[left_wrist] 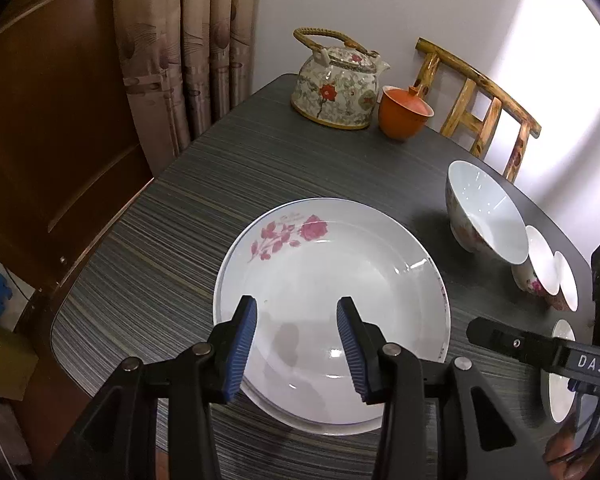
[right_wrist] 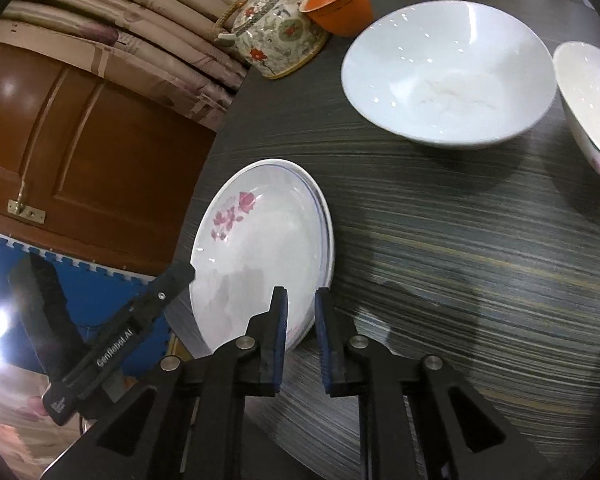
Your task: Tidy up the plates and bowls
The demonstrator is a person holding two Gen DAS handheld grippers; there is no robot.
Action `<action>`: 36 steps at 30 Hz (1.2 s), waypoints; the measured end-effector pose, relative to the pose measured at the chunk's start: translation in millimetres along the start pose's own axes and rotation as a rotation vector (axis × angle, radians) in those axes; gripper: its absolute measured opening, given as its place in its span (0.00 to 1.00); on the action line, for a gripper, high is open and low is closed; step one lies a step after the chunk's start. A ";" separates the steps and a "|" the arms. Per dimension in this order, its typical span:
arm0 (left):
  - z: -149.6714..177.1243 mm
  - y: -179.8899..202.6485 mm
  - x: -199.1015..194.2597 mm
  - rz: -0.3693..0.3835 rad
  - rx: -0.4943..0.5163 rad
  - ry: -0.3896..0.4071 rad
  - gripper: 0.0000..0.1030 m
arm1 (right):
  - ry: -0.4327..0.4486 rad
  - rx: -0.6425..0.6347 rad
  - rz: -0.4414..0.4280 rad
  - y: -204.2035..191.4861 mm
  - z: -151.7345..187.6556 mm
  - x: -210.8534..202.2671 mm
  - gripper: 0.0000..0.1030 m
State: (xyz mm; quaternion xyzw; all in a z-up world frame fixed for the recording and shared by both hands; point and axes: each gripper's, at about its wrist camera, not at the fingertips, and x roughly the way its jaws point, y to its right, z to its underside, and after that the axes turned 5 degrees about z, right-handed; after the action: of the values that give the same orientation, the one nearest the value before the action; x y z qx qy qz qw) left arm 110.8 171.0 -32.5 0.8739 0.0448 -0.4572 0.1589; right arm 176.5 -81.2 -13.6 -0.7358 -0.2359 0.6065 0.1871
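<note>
Two white plates with a pink rose print (left_wrist: 332,272) lie stacked on the dark striped table (left_wrist: 160,240). My left gripper (left_wrist: 297,304) hangs open over the near part of the stack, with nothing between its blue pads. My right gripper (right_wrist: 300,292) is shut with nothing in it, just off the stack's rim (right_wrist: 260,240). Its black finger (left_wrist: 500,340) shows to the right of the plates. A large white bowl (left_wrist: 488,216) stands at the right, and it is also in the right wrist view (right_wrist: 448,76). Smaller floral bowls (left_wrist: 540,268) sit next to it.
A floral teapot (left_wrist: 336,88) and an orange lidded cup (left_wrist: 404,114) stand at the table's far end. A wooden chair back (left_wrist: 484,100) rises behind the table. Another small white bowl (left_wrist: 560,392) lies under the right gripper. A brown door (right_wrist: 80,140) and curtains are on the left.
</note>
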 end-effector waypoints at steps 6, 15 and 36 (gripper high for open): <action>1.8 1.6 2.4 0.004 -0.005 -0.007 0.41 | 0.011 -0.022 0.009 -7.7 0.1 0.3 0.15; 8.8 16.0 6.9 0.012 0.045 -0.020 0.41 | 0.015 0.021 -0.011 8.6 13.3 -2.4 0.15; 80.2 196.1 20.5 0.449 0.344 -0.251 0.41 | 0.399 0.173 0.331 182.2 121.0 -209.9 0.41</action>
State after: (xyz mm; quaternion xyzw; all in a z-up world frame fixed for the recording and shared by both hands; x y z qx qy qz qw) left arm 103.5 -41.4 -45.3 0.8128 -0.2474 -0.5159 0.1100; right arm 47.6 -352.2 29.3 -0.8506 -0.0183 0.4897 0.1906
